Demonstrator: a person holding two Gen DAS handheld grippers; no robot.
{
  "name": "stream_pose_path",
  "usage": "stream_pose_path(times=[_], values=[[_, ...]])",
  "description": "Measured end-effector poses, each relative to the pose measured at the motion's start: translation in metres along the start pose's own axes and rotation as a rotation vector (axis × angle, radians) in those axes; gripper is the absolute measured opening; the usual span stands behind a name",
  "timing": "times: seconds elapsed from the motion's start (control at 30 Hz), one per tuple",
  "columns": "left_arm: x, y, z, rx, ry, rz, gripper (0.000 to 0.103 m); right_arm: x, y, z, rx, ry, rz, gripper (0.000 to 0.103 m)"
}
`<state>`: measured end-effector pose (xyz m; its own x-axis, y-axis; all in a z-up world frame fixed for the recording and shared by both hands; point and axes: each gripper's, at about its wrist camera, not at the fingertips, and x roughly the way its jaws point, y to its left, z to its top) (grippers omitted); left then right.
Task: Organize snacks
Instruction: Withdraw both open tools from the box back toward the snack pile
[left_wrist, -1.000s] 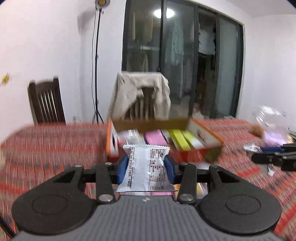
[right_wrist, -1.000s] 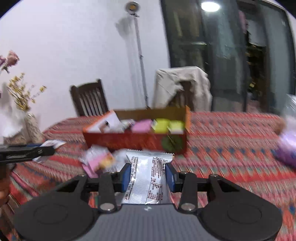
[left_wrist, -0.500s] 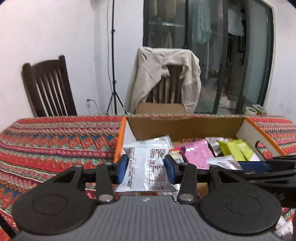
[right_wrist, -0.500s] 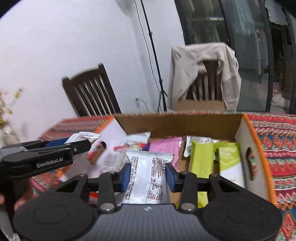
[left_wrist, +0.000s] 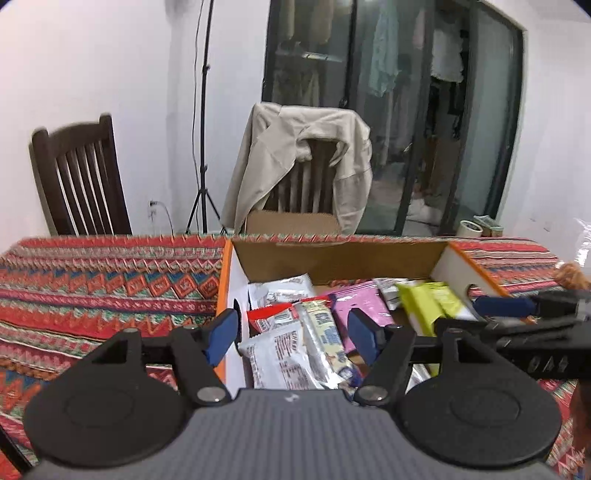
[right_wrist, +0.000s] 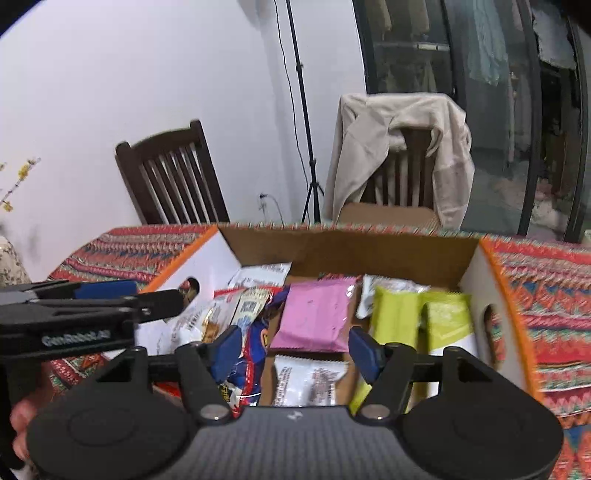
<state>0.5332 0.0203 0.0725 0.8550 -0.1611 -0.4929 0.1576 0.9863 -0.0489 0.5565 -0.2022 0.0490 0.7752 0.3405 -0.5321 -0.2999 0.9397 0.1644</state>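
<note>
Both claws over cardboard box (left_wrist: 332, 254) on counter (left_wrist: 103, 284), likely for dropping snacks inside. Left claw (left_wrist: 293, 334) opening, pads clear; white packet (left_wrist: 273, 354) lying below, among others. Right claw (right_wrist: 291, 349) opening too, nothing gripped; white packet (right_wrist: 310, 380) below, in box.

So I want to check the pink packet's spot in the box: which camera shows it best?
The right wrist view: the pink packet lies flat mid-box, almost its whole face visible. In the left wrist view it sits farther back, partly hidden behind the blue pad and other wrappers.
</note>
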Motion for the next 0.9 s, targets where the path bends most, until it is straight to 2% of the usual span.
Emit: stream_pose_path(times=[0.1,0.27,0.37,0.47,0.6,0.7,0.8,0.9], values=[[-0.039,-0.008,-0.004,0.041,-0.049,0.002,0.073,-0.043,-0.005,-0.001,-0.024,-0.057,-0.013,0.073],[-0.110,-0.029,-0.031,0.112,-0.109,-0.013,0.080,-0.121,-0.007,-0.020,-0.055,-0.127,-0.017,0.081],[-0.150,-0.044,-0.055,0.149,-0.138,-0.013,0.084,-0.164,0.000,-0.044,-0.098,-0.151,-0.015,0.085],[-0.183,-0.055,-0.082,0.132,-0.148,-0.006,0.085,-0.200,0.007,-0.074,-0.136,-0.155,0.003,0.087],[-0.215,-0.064,-0.122,0.069,-0.112,0.003,0.085,-0.238,0.016,-0.121,-0.150,-0.142,0.005,0.088],[-0.229,-0.066,-0.153,0.021,-0.059,0.008,0.085,-0.257,0.026,-0.159,-0.186,-0.113,-0.027,0.089],[-0.239,-0.072,-0.178,0.028,-0.008,0.013,0.085,-0.270,0.033,-0.196,-0.196,-0.078,-0.057,0.089],[-0.248,-0.072,-0.193,0.041,0.015,0.035,0.085,-0.278,0.037,-0.223,-0.164,-0.037,-0.039,0.089]])
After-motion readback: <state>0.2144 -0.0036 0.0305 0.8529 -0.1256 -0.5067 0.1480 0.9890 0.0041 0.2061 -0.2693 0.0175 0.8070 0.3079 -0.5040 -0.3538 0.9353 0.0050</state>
